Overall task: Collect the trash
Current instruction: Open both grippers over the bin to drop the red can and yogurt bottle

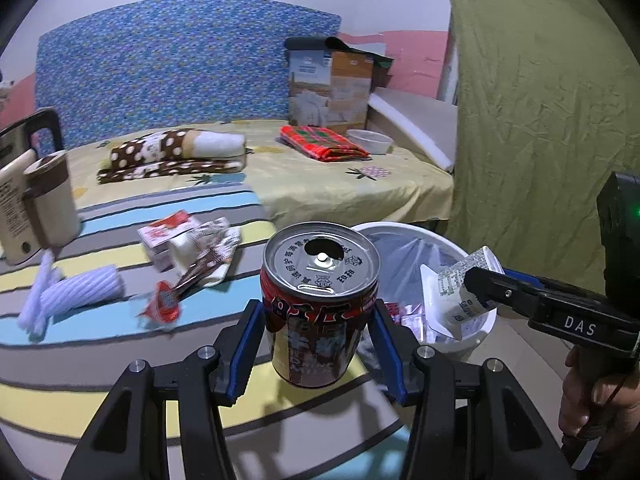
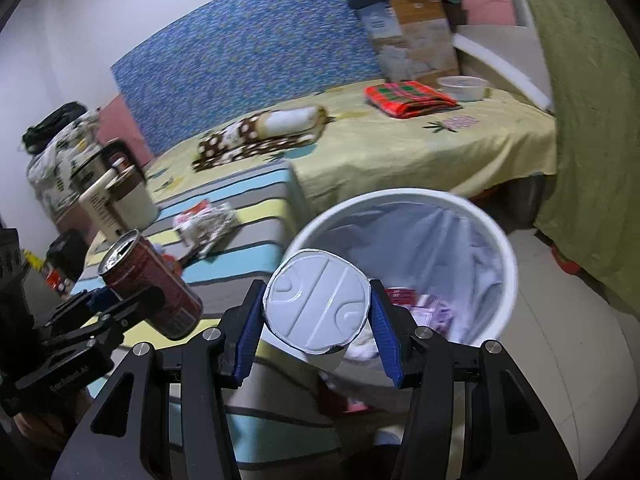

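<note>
The left gripper's [image 1: 320, 320] fingers clamp the red can [image 1: 319, 304]; the right gripper's [image 2: 318, 320] fingers clamp a white cup [image 2: 316, 305] beside the bin [image 2: 496, 240].

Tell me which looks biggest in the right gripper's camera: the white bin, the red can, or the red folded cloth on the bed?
1. White bin
2. Red can
3. Red folded cloth, though it lies far back, so it may only look smallest.
</note>
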Demonstrator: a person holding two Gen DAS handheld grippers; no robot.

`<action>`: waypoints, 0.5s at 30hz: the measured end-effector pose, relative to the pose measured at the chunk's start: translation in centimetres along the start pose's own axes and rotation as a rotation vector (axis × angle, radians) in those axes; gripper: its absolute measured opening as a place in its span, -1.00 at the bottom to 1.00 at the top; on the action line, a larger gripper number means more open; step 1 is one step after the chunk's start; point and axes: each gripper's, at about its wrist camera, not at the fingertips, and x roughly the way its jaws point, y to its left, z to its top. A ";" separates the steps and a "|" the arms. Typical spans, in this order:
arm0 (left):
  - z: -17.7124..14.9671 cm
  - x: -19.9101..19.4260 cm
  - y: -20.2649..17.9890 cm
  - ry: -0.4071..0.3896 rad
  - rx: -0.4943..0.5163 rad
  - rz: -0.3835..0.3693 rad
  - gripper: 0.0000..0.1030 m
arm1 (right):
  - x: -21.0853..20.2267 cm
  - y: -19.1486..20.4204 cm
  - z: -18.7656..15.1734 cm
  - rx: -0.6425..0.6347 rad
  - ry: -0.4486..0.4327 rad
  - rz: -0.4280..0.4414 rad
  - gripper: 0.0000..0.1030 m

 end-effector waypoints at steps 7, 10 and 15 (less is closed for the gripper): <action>1.3 2.6 -2.2 0.011 0.032 -0.046 0.04 | 0.0 -2.8 0.0 0.049 -0.006 -0.057 0.01; 1.9 3.8 -3.0 0.007 0.048 -0.064 0.04 | 0.3 -3.4 0.1 0.058 -0.004 -0.070 0.01; 2.8 5.8 -4.1 0.011 0.060 -0.097 0.04 | 0.7 -4.3 -0.1 0.067 0.009 -0.090 0.01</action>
